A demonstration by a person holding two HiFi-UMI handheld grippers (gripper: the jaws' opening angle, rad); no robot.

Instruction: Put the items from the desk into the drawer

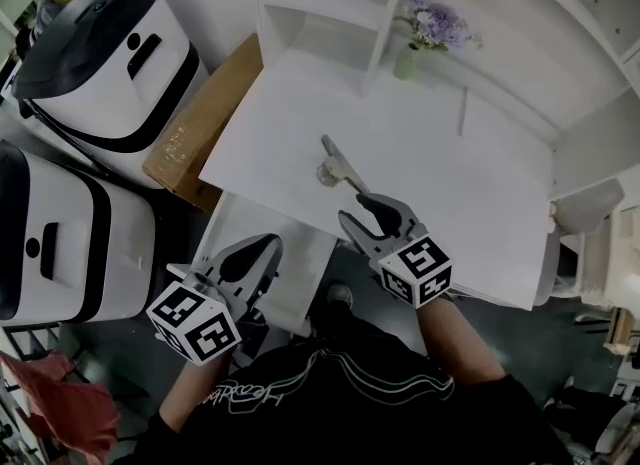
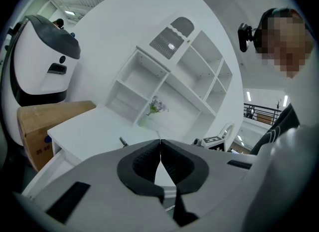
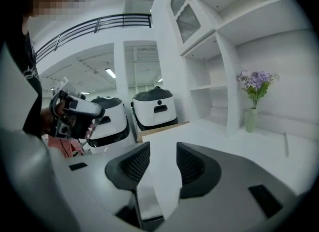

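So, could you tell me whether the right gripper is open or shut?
Open: the right gripper has its jaws apart, with nothing between them.

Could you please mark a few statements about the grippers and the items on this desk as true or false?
1. The left gripper is shut and empty. True.
2. The right gripper holds the metal tool. False: its jaws stand apart with nothing between them; the tool lies on the desk.
3. The vase of purple flowers lies on its side. False: it stands upright at the back of the desk.
4. A cardboard box sits beside the desk. True.
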